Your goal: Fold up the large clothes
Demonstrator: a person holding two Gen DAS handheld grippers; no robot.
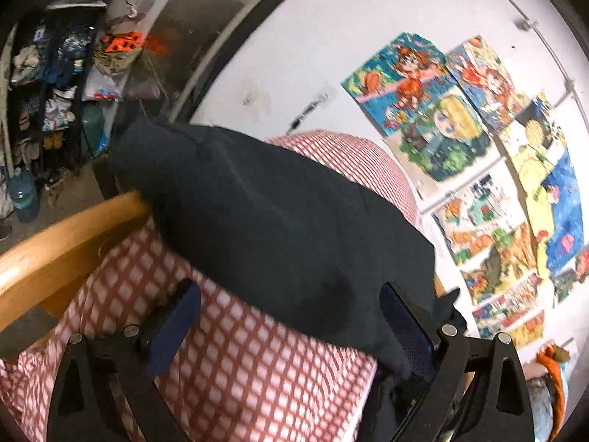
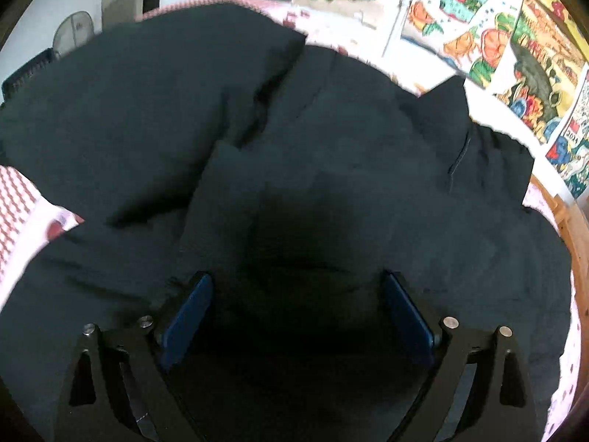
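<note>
Through the left wrist camera, my left tongs (image 1: 291, 316) stand wide apart and hold nothing. The dark garment (image 1: 279, 213) lies across the bed's checked sheet (image 1: 228, 361), one edge draped near the right pad, the far end reaching the wooden bed frame (image 1: 66, 243). A shelf (image 1: 55, 84) by the door holds shoes and bundled odds and ends.

Through the right wrist camera, my right tongs (image 2: 298, 313) are also spread wide, empty, hovering over the garment (image 2: 184, 110). It looks partly folded, overlapping layers bunched unevenly, though blur makes me unsure. I judge most folding remains.
</note>
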